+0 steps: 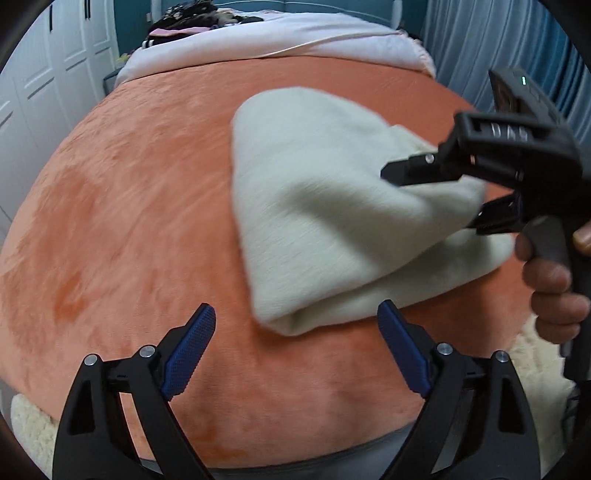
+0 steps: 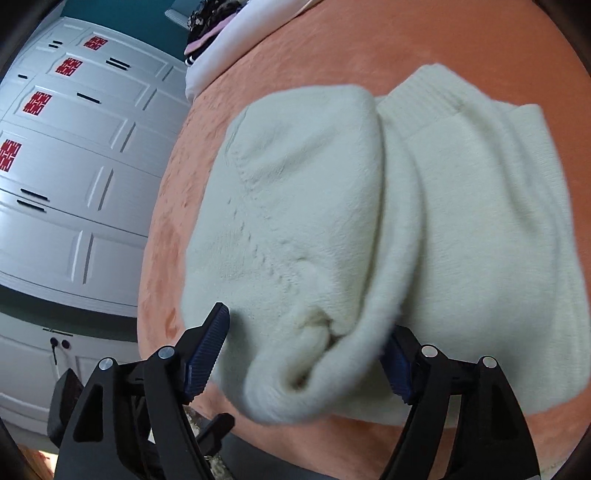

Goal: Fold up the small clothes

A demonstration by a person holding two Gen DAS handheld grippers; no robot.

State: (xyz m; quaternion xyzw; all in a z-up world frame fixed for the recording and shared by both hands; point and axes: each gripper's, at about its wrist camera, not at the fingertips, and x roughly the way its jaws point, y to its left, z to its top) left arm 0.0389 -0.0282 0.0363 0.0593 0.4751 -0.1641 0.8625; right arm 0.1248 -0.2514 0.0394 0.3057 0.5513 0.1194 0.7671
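A cream fuzzy knit garment [image 1: 325, 206] lies folded over on the orange bed cover [image 1: 129, 206]. My left gripper [image 1: 295, 343] is open and empty, just in front of the garment's near folded corner. My right gripper [image 1: 432, 199] reaches in from the right with its jaws apart around the garment's right edge. In the right wrist view the garment [image 2: 369, 221] fills the frame, and a rolled fold of it lies between the spread fingers of my right gripper [image 2: 306, 350]. The right finger is partly hidden behind the cloth. Whether the pads press the cloth is unclear.
A white blanket [image 1: 266, 40] and a pile of dark clothes [image 1: 192, 22] lie at the bed's far end. White wardrobe doors [image 2: 74, 166] stand to the left. Blue curtains [image 1: 480, 48] hang at the right. A cream fleece [image 1: 29, 424] lies by the bed's near edge.
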